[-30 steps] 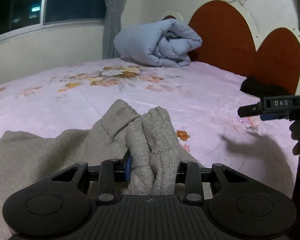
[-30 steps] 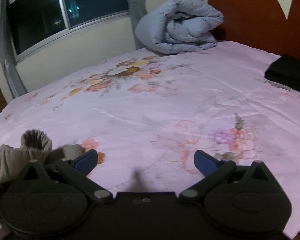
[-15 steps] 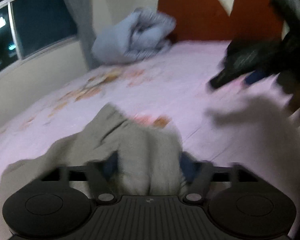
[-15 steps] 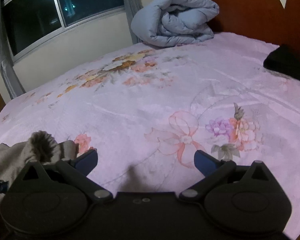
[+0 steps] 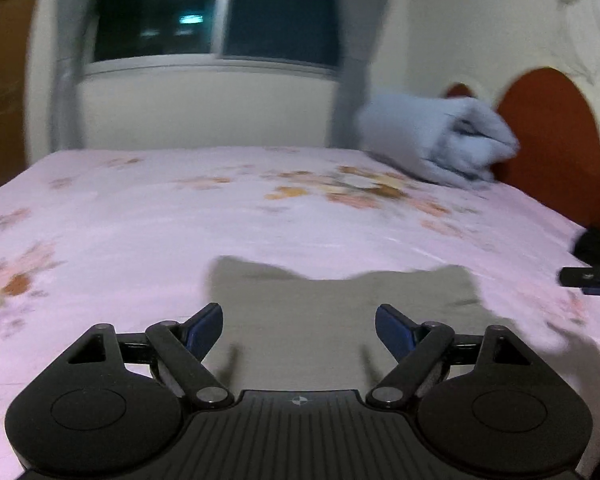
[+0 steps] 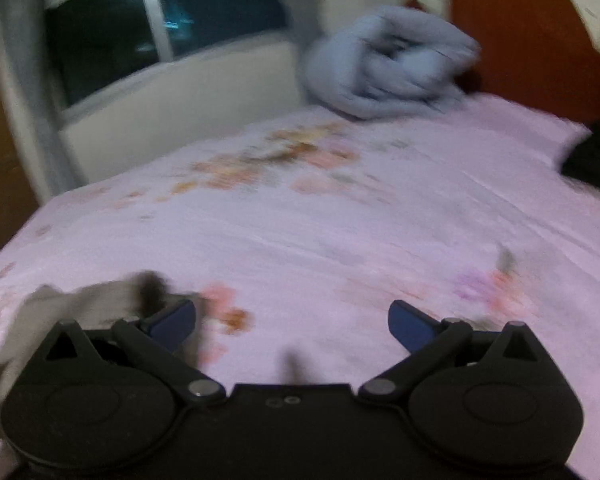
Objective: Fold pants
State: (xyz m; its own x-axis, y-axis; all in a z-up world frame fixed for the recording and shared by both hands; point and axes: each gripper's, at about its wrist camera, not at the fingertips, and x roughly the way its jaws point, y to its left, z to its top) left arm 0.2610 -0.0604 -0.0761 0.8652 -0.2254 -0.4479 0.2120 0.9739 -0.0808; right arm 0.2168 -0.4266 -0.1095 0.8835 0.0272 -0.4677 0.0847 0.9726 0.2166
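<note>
The beige knit pants [image 5: 320, 312] lie flat on the pink floral bed sheet [image 5: 180, 224], right in front of my left gripper [image 5: 299, 330], which is open and empty above them. In the right wrist view a bunched part of the pants [image 6: 80, 304] lies at the left, beside the left finger of my right gripper [image 6: 292, 326], which is open and empty over bare sheet. The right gripper's tip also shows at the right edge of the left wrist view [image 5: 592, 278]. Both views are blurred.
A rolled light-blue duvet [image 5: 436, 140] lies at the head of the bed against the red headboard [image 5: 556, 128]. A black folded item [image 6: 592, 160] lies at the right. A window [image 5: 204, 12] and wall stand behind the bed.
My left gripper has let go of the bunched pants and opened; the pants now lie flat in front of it. The left view has swung to the left. The right gripper stayed open.
</note>
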